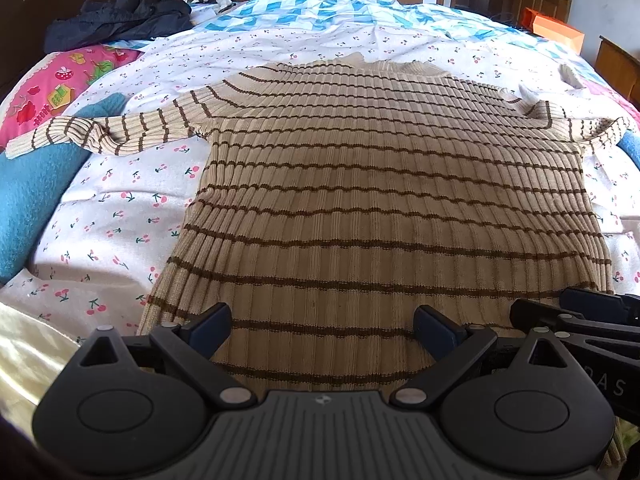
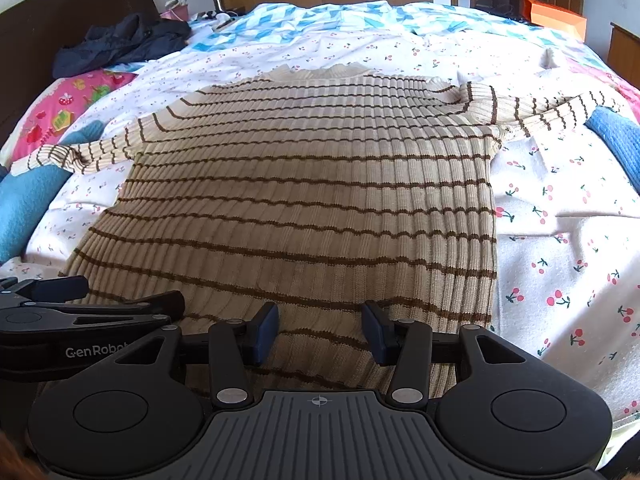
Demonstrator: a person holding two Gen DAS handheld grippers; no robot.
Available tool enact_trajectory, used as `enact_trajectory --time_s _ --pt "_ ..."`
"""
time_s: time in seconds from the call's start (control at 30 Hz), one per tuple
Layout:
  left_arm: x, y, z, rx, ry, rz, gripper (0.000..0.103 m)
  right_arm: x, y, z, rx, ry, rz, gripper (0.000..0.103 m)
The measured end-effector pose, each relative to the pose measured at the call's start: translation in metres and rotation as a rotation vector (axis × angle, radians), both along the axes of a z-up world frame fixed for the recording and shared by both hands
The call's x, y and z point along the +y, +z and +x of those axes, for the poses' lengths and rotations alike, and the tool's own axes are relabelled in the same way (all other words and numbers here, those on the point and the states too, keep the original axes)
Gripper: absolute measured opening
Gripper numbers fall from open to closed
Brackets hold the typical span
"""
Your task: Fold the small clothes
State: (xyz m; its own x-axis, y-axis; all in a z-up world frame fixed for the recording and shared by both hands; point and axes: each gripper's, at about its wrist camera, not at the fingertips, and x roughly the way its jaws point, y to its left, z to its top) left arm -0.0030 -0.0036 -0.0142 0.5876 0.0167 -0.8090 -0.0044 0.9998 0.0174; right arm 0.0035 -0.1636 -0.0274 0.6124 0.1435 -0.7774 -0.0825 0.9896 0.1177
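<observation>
Both your tongs, left tongs (image 1: 322,326) and right tongs (image 2: 320,328), hover wide open and empty at the striped sweater's (image 1: 380,184) hem, spread flat on the bed (image 1: 120,208) for folding.

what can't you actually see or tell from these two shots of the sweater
- Striped sweater hem: both views, hidden behind the left tool and right tool.
- Left sleeve cuff end: left wrist view, too distorted near the edge to judge.
- Items by the dark jacket: right wrist view, too small to identify.
</observation>
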Motion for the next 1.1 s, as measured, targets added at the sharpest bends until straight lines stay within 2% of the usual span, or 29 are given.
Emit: enact_trajectory --time_s 0.47,0.7,1.1 --pt "0.002 -0.007 0.0 0.009 0.003 -0.013 0.102 0.003 -0.003 0.001 -0.001 0.009 -0.025 0.047" --pt "0.004 -0.016 0.004 0.06 0.008 -0.036 0.102 0.005 -0.006 0.001 -0.003 0.02 -0.04 0.05" --pt "0.007 -0.029 0.006 0.142 0.027 -0.074 0.103 0.005 -0.007 0.002 -0.002 0.026 -0.043 0.051"
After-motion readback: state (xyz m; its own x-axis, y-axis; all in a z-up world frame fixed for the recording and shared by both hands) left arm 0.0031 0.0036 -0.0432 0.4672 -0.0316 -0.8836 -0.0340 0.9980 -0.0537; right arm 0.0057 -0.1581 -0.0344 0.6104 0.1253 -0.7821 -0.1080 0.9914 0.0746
